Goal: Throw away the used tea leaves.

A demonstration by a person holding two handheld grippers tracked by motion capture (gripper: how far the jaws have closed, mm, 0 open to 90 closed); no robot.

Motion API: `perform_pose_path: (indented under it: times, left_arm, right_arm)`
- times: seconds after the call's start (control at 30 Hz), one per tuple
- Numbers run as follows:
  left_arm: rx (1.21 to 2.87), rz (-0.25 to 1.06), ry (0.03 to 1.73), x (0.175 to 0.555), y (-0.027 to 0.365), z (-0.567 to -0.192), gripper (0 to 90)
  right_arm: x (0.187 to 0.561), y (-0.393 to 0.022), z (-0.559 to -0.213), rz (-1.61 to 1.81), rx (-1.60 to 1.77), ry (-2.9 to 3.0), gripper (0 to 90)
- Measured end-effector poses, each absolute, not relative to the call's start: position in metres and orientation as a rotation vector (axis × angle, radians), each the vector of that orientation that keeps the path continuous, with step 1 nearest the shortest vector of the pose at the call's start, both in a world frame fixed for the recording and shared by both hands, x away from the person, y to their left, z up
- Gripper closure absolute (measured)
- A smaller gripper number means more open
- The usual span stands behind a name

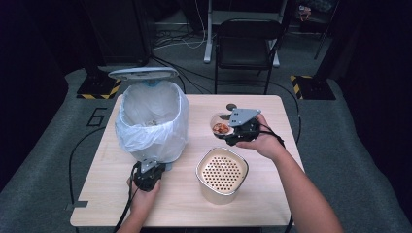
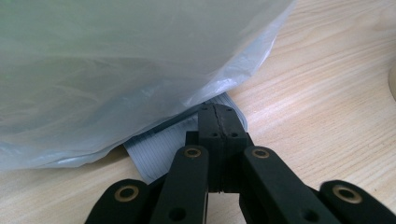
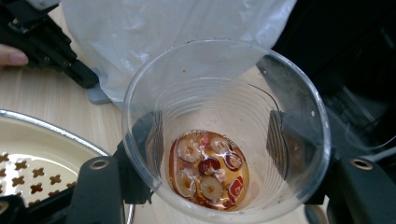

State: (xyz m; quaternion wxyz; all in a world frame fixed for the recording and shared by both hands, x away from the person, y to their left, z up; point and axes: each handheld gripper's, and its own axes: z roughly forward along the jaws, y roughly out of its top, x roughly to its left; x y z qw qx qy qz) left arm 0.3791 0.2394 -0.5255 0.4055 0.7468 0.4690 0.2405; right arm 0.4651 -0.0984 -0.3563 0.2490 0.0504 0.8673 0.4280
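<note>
A clear plastic cup holds red and pale fruit slices in a little liquid. My right gripper is shut on it, with a ribbed pad on each side of its wall. From above, the cup hangs over the table between the bin and the right gripper. The pedal bin with a white bag has its lid raised. My left gripper is shut, its tips resting on the grey ribbed pedal at the bin's foot; the left gripper sits at the bin's near side.
A beige pot with a perforated strainer top stands near the front of the wooden table, just below the cup. A small dark object lies behind the cup. A black chair and cables are beyond the far edge.
</note>
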Motion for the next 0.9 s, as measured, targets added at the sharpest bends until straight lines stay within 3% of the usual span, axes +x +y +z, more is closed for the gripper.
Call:
perform_pose_path:
  times: [0.9]
  left_arm:
    - [1.875,0.61,1.185,0.379,0.238,-0.526,90.0]
  right_arm:
    - [0.411,-0.083,-0.373,0.829,-0.312,2.111,40.8]
